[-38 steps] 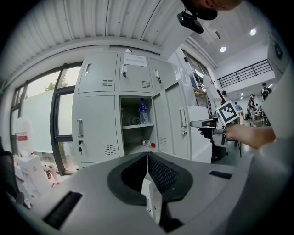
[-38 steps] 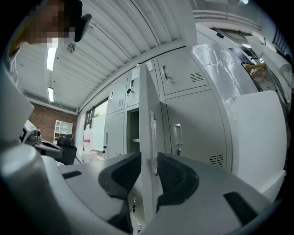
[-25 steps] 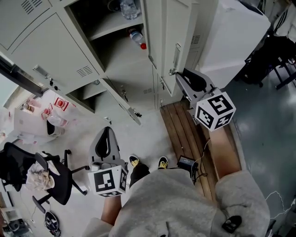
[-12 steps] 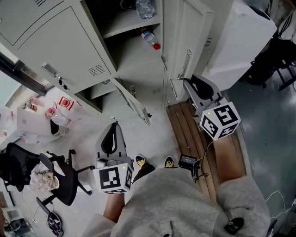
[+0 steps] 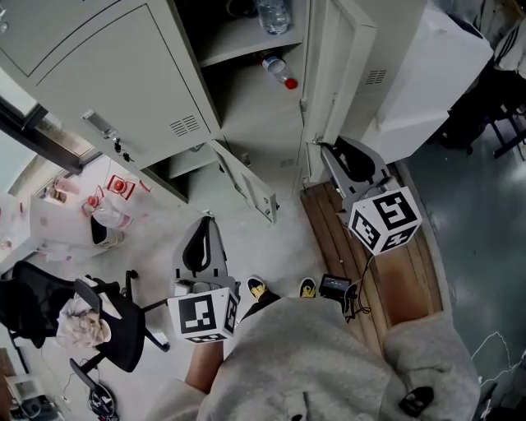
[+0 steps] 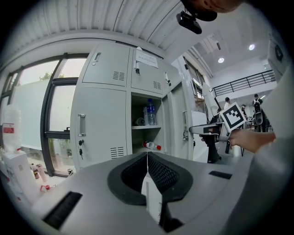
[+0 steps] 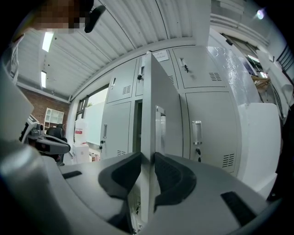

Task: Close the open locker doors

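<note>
The upper locker [image 5: 246, 99] stands open, with one bottle [image 5: 274, 15] upright and one bottle [image 5: 281, 72] lying on its shelves. Its door [image 5: 349, 57] swings out to the right. My right gripper [image 5: 325, 146] is shut on that door's free edge, just below the handle; in the right gripper view the door [image 7: 158, 92] runs straight between the pads of the right gripper [image 7: 148, 158]. The lower door [image 5: 246, 185] hangs open towards me. My left gripper [image 5: 205, 220] hovers short of it, shut and holding nothing; in its own view the left gripper [image 6: 147, 156] points at the open locker [image 6: 148, 128].
An office chair [image 5: 90, 312] draped with cloth stands at the left, near white boxes and bottles [image 5: 94, 210]. A wooden board [image 5: 345, 238] lies on the floor by the lockers, with a small black device [image 5: 333, 288] on it. A white cabinet [image 5: 427, 74] stands at the right.
Both grippers have drifted sideways with the person, and the lockers now sit farther right in the head view. The right gripper has stayed on the upper door's edge.
</note>
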Demonstrator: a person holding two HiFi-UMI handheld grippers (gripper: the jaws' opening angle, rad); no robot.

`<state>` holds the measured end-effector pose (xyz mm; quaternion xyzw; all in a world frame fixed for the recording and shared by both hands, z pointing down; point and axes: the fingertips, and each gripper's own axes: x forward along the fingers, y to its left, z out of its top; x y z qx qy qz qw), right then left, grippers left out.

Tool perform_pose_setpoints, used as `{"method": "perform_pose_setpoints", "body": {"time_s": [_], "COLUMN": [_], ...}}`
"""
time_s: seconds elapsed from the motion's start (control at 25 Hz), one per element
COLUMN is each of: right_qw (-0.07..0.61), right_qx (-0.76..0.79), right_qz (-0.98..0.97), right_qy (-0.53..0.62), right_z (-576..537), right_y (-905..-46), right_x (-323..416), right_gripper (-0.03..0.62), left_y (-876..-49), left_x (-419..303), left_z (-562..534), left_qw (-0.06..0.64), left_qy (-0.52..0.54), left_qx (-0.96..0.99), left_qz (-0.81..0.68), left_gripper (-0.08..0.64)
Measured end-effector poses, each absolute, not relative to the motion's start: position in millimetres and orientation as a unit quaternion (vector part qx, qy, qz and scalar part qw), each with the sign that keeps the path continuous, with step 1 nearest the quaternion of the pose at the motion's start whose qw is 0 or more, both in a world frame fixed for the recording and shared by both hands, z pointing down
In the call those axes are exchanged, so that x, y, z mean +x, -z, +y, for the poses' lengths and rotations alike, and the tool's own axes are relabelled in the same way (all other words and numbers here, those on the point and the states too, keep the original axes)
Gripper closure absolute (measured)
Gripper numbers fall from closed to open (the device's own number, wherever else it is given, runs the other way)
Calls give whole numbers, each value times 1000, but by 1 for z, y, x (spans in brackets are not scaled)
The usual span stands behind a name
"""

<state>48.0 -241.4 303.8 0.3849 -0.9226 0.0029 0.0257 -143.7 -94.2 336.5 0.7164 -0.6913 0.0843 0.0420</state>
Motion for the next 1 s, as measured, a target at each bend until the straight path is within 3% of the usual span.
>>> {"method": "perform_pose_setpoints", "body": {"time_s": [1.0], "right_qw": [30], "right_qx": [414], "right_qz": [-910], "right_qy": [16], "right_z": [-252], "right_y": [-303], "right_x": [-70], "right_gripper": [514], "left_y": [-348], "left_x": [-247], "left_z": [-96], "left_qw": [50], "left_qy": [-70], "left_qx": [720], "left_qz": [-689], "left_gripper": [548]}}
